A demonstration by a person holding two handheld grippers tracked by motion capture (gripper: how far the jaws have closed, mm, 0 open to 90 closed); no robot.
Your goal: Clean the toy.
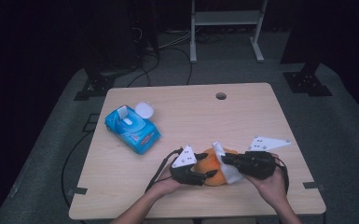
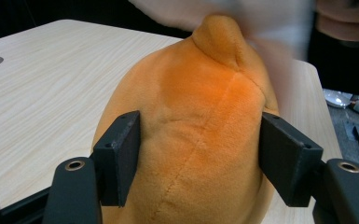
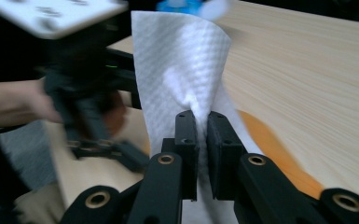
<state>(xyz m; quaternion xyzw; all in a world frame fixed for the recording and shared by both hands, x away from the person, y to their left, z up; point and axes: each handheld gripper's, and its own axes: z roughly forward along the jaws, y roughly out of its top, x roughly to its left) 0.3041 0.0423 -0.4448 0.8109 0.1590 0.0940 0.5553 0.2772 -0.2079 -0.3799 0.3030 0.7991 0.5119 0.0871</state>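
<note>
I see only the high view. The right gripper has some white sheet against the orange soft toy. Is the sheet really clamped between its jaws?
Observer: Yes. In the right gripper view the right gripper pinches the white embossed paper wipe between nearly closed jaws.
Operator: And does the left gripper hold the toy?
Observer: The left gripper has both pads pressed on the sides of the orange plush toy.
Operator: Is the toy's surface smooth?
Observer: No, a stitched seam runs along its middle.

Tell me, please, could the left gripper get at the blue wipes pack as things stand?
Probably not yet: the left gripper is clamped around the orange plush toy; the table toward the wipes pack looks bare.
</note>
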